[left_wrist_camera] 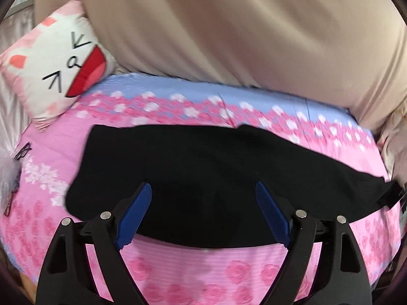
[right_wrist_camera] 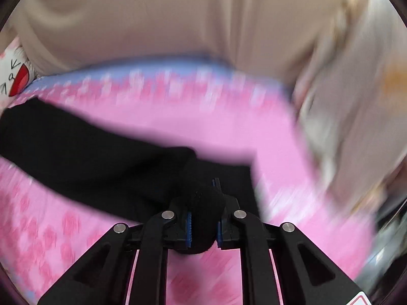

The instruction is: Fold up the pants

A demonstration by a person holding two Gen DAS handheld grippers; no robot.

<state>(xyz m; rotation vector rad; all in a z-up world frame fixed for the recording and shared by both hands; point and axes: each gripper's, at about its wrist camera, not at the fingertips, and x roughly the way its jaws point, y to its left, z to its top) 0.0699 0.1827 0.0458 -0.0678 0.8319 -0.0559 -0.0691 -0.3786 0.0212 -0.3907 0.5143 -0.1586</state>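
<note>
Black pants [left_wrist_camera: 193, 172] lie across a pink flowered bed sheet [left_wrist_camera: 216, 277], stretched from left to right. My left gripper [left_wrist_camera: 203, 190] is open, its blue pads [left_wrist_camera: 137, 216] spread just above the near edge of the pants, holding nothing. In the right wrist view the pants [right_wrist_camera: 84, 157] run off to the left, and my right gripper [right_wrist_camera: 204, 226] is shut on a bunched end of the black fabric. That view is blurred by motion.
A white and pink cat-face pillow [left_wrist_camera: 61, 68] lies at the far left of the bed. A beige curtain [left_wrist_camera: 241, 38] hangs behind the bed. A grey fluffy item [left_wrist_camera: 9, 185] sits at the left edge. The right side is blurred.
</note>
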